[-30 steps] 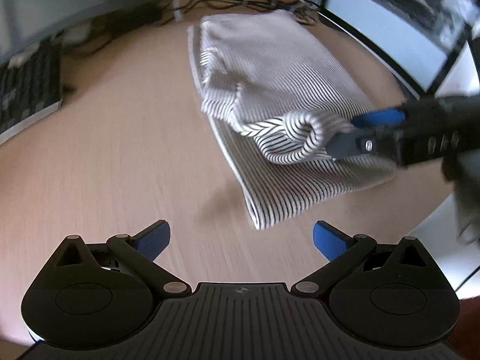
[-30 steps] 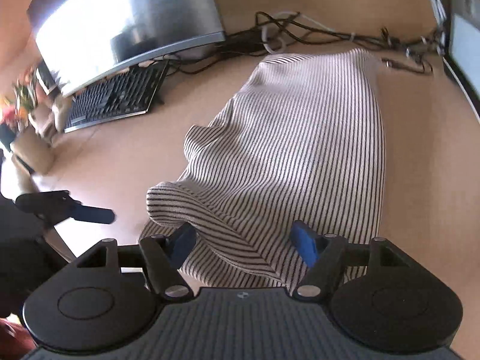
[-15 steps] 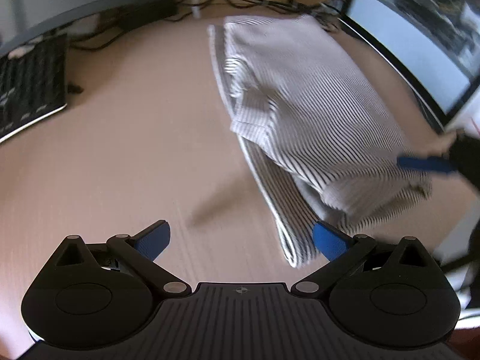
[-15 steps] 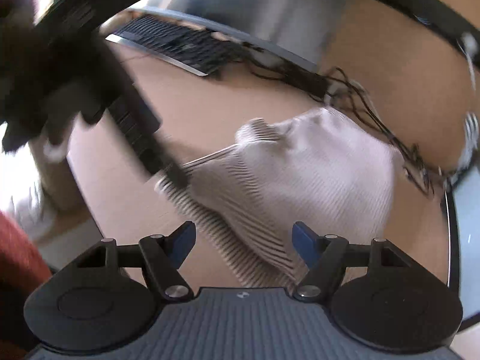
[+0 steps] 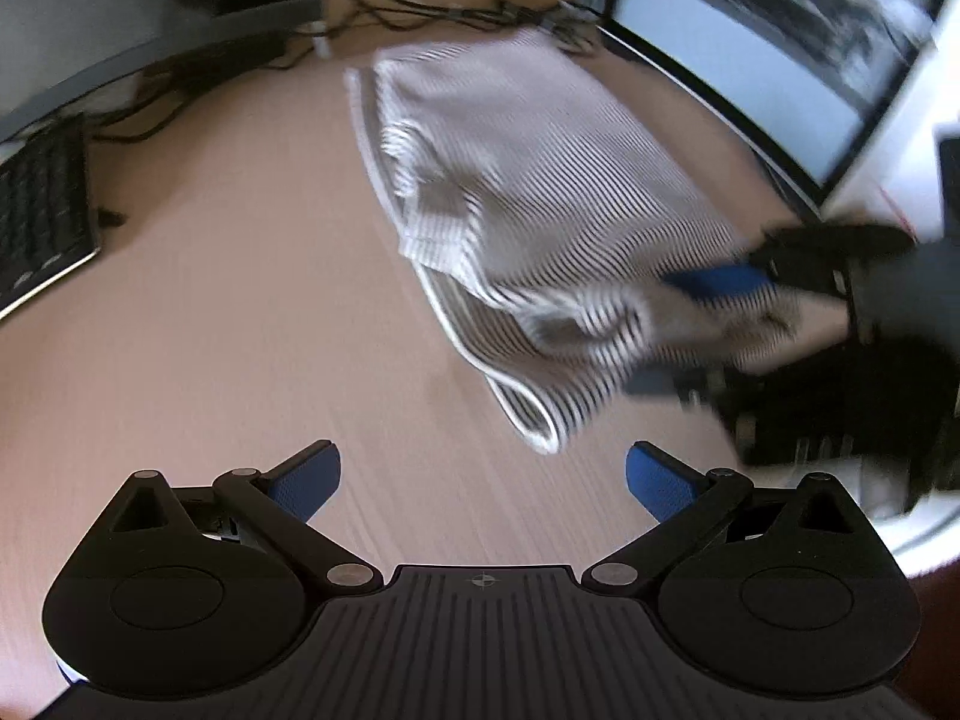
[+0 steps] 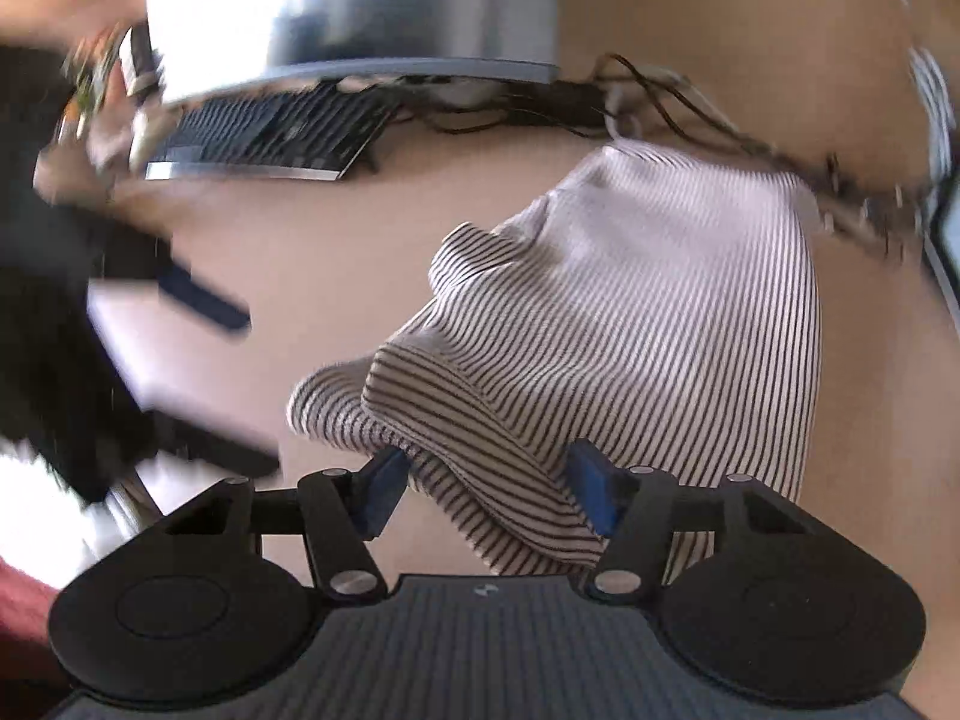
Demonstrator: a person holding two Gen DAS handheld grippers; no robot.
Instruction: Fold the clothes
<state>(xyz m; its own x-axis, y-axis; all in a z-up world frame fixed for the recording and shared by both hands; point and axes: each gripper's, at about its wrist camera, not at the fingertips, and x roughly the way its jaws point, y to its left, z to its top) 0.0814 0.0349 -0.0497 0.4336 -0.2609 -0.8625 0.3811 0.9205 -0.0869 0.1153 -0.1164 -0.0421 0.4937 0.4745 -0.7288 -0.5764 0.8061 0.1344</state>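
Observation:
A grey-and-white striped garment [image 5: 540, 180] lies partly folded on the wooden desk [image 5: 210, 330], its near corner bunched up. My right gripper [image 6: 487, 474] has a thick fold of that garment [image 6: 660, 300] filling the gap between its blue pads, and its jaws are closing on it. From the left wrist view, the right gripper [image 5: 678, 333] comes in from the right with one blue finger above the cloth and one below. My left gripper [image 5: 480, 462] hangs open over bare desk, short of the garment's near corner, with nothing between its fingers.
A black keyboard [image 5: 42, 222] sits at the far left under a monitor [image 6: 360, 0]. A second monitor [image 5: 750, 60] stands along the right. Cables [image 5: 420, 6] run behind the garment. The desk's edge lies close to the right gripper.
The right gripper swung off to the side and came back onto the garment's near fold, with its jaws narrower. The fold has shifted toward the near right. The left gripper stays open.

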